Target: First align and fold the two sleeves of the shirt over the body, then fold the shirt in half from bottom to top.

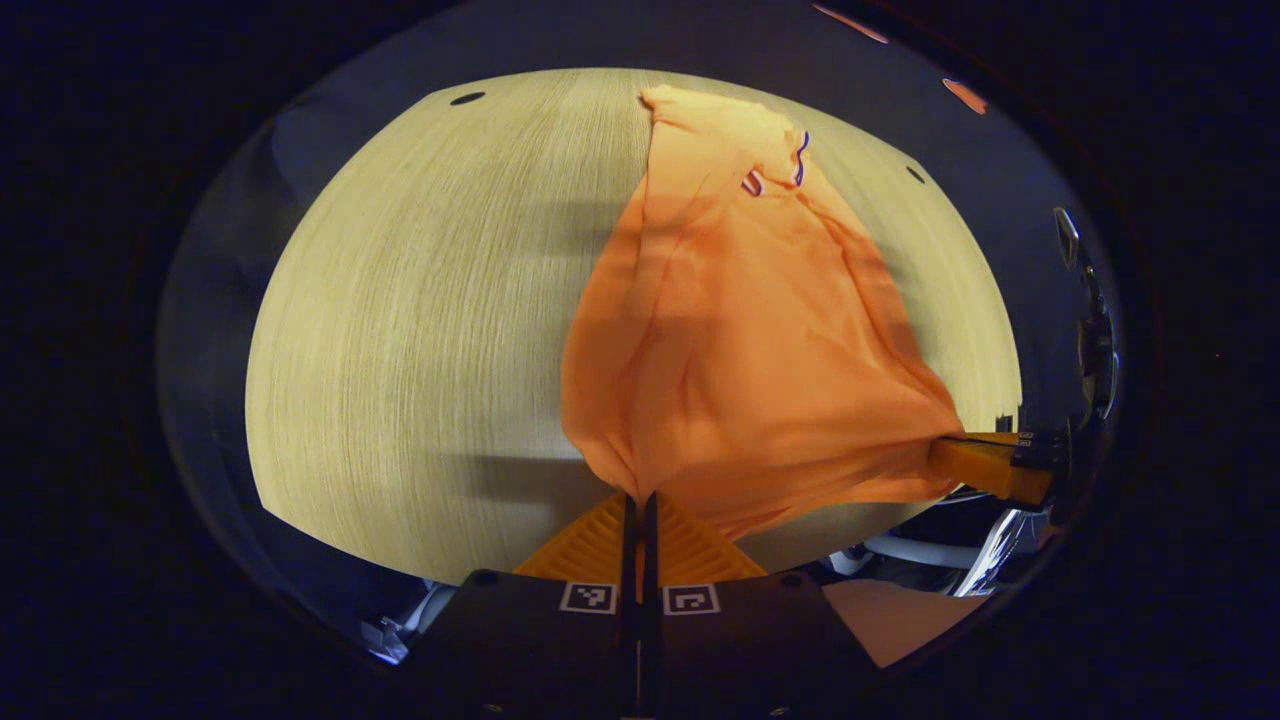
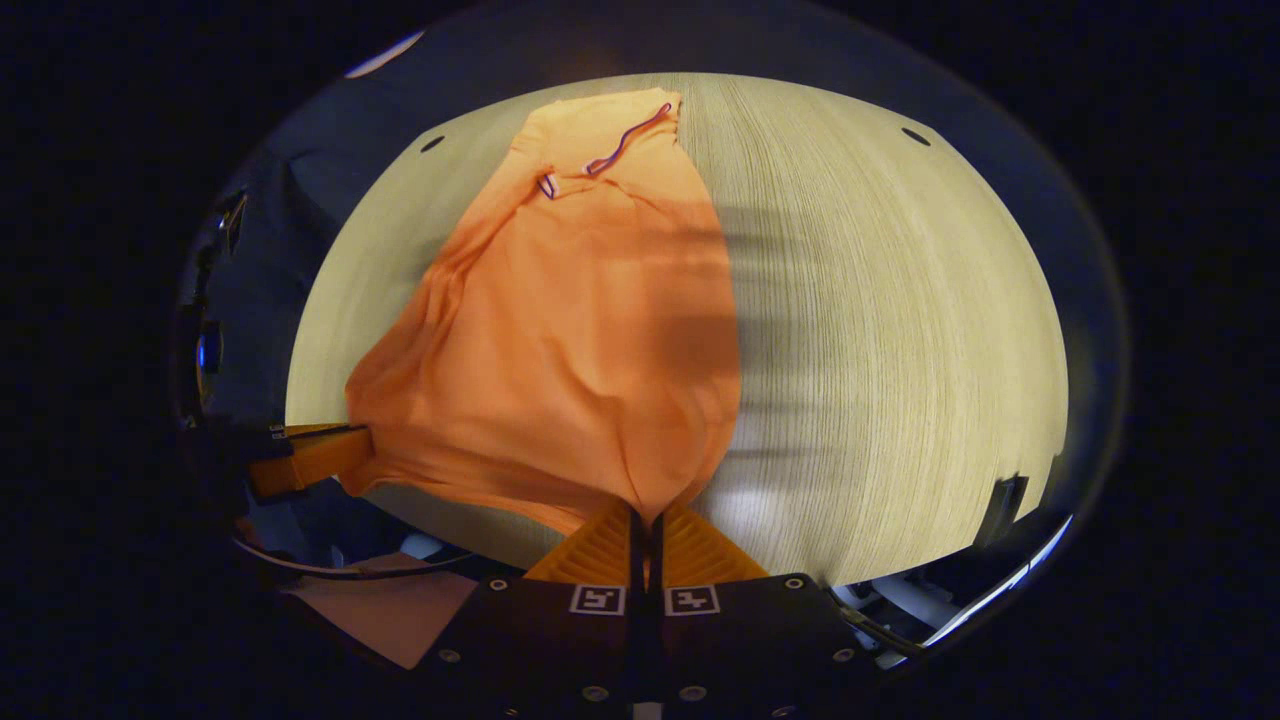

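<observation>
An orange shirt (image 1: pixel 740 340) lies lengthwise on the pale wooden table (image 1: pixel 420 330), its collar end with a striped trim far from me. Its near hem is lifted off the table by both grippers. My left gripper (image 1: pixel 638 500) is shut on one bottom corner of the shirt. The right gripper (image 1: pixel 985 465) shows at the right of the left gripper view, holding the other corner. In the right gripper view the shirt (image 2: pixel 570 340) hangs from my right gripper (image 2: pixel 648 515), shut on its corner, with the left gripper (image 2: pixel 315 455) at the far left.
The round table's (image 2: pixel 900 330) near edge runs just under the lifted hem. Small dark holes (image 1: pixel 467 98) mark the tabletop near its far rim. Bare wood stretches to the left of the shirt in the left gripper view and to the right in the right gripper view.
</observation>
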Available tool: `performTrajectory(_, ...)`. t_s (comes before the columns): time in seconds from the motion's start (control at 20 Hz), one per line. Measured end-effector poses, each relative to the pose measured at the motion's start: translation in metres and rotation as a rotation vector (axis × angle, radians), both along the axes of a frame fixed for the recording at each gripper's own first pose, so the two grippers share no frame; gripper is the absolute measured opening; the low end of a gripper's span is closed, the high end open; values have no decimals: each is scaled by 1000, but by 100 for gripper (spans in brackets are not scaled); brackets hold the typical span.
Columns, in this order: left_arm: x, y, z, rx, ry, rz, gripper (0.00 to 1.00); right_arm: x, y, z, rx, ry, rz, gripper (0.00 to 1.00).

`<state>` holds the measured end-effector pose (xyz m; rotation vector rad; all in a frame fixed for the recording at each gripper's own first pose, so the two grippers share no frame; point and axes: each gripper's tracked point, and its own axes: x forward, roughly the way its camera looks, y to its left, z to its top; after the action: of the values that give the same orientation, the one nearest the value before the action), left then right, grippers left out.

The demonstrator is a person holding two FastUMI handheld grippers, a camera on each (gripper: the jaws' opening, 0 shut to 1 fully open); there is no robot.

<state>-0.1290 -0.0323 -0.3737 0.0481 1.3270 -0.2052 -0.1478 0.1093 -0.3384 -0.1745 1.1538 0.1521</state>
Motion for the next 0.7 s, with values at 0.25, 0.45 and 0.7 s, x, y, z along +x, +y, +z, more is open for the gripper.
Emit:
performTrajectory(0.25,47,-11,51,-50,-125,-4,2,36,14,49,15,-114,65,0)
performTrajectory(0.45,82,-18,62,-63,-174,-23,2,70,18,73,23,-176,76,0)
performTrajectory(0.7,146,-32,91,-78,-273,-68,2,122,22,114,1,-284,97,0)
